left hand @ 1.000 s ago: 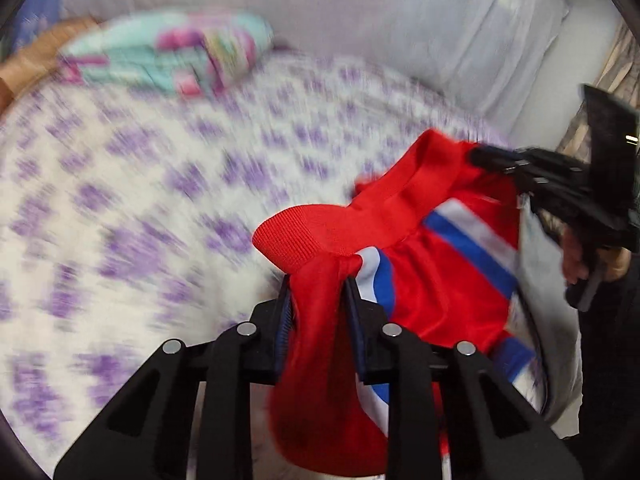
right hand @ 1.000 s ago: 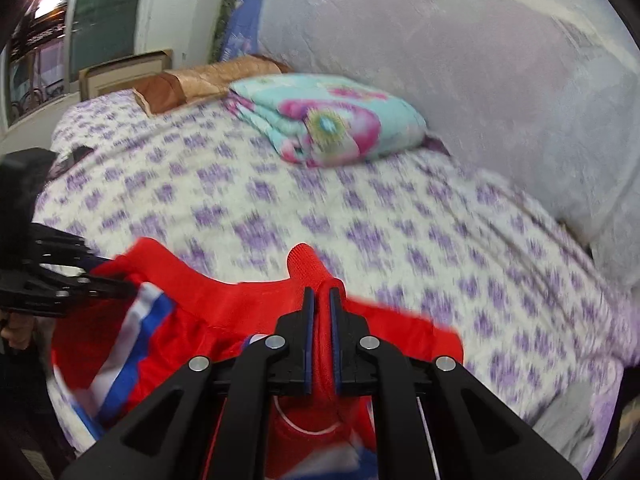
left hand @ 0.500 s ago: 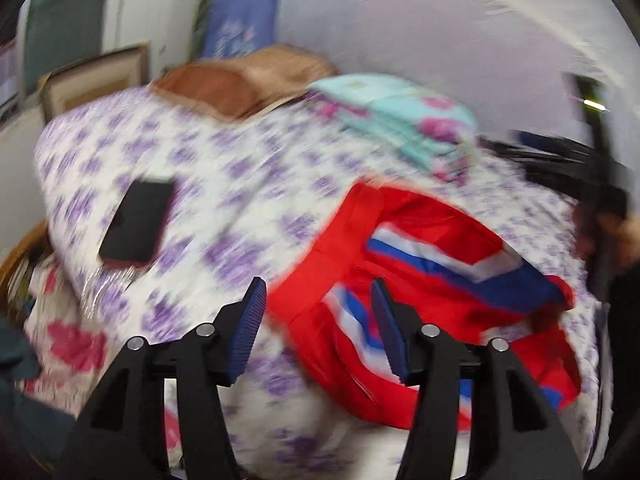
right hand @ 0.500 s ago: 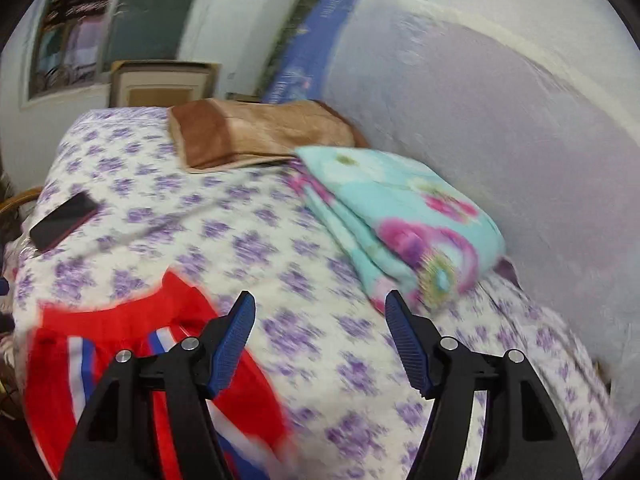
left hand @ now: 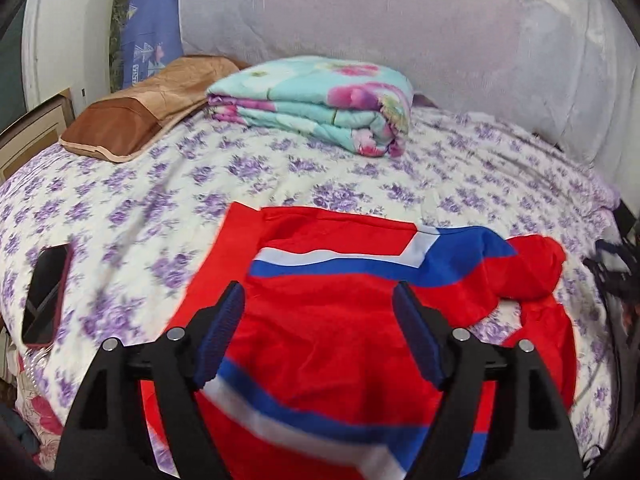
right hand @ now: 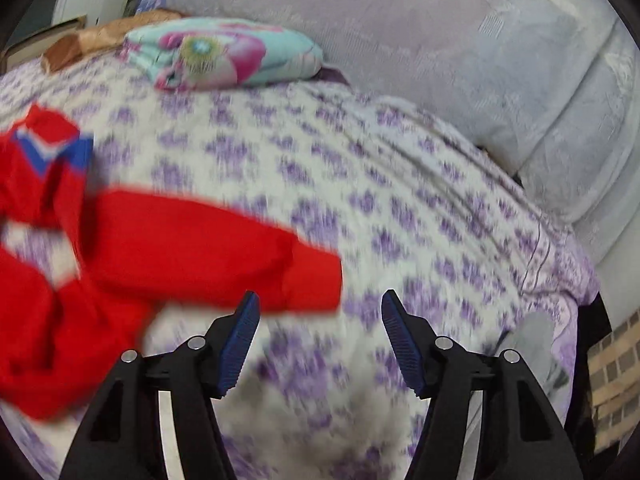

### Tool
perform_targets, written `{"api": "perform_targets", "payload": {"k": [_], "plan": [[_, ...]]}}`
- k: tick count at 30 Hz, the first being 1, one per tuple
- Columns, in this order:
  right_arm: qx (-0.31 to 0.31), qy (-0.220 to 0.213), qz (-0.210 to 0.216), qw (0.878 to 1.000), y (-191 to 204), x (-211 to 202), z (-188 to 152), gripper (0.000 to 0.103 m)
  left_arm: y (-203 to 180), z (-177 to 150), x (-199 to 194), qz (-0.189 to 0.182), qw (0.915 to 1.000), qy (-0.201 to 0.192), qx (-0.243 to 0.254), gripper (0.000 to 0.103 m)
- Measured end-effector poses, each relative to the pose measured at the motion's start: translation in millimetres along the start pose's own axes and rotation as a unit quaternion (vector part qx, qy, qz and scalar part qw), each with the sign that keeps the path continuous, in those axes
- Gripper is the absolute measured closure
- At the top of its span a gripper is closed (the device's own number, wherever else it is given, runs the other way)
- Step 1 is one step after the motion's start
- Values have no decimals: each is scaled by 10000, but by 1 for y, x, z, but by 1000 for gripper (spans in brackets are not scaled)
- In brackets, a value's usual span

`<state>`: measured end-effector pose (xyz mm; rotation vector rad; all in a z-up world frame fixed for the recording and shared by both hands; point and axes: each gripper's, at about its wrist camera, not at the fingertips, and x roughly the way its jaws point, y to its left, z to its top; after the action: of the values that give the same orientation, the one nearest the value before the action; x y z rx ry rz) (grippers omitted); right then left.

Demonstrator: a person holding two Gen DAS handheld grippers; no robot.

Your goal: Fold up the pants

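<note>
Red pants with blue and white stripes lie spread on the purple-flowered bed sheet. My left gripper is open and empty, hovering over the pants near the waistband side. In the right wrist view the pants lie to the left, with one red leg reaching toward the middle. My right gripper is open and empty, just right of that leg's end, over the sheet.
A folded floral blanket and a brown pillow lie at the far side of the bed. A dark phone lies near the left edge. A pale padded wall backs the bed.
Both grippers were shut on the pants a second ago. They have opened and let go, and the pants now lie on the bed. Both views have swung toward the bed's far side.
</note>
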<state>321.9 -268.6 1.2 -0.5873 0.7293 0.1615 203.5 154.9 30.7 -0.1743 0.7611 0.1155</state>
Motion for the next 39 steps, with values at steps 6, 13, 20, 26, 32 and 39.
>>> {"api": "perform_targets", "payload": {"k": [6, 13, 20, 26, 32, 39], "plan": [[2577, 520, 1990, 9441, -30, 58, -8, 39, -4, 4, 41, 385, 9989, 221, -167, 29], [3036, 369, 1904, 9328, -1, 73, 2, 92, 9, -5, 64, 612, 9959, 510, -419, 29], [3267, -218, 1424, 9341, -30, -62, 0, 92, 16, -9, 68, 450, 9970, 456, -443, 26], [3324, 304, 858, 9387, -60, -60, 75, 80, 9, -11, 78, 446, 9976, 420, -322, 24], [3473, -4, 6, 9377, -88, 44, 118, 52, 22, -14, 74, 439, 9966, 295, -636, 24], [3865, 933, 944, 9127, -89, 94, 37, 51, 21, -18, 74, 444, 9970, 218, -595, 20]]}}
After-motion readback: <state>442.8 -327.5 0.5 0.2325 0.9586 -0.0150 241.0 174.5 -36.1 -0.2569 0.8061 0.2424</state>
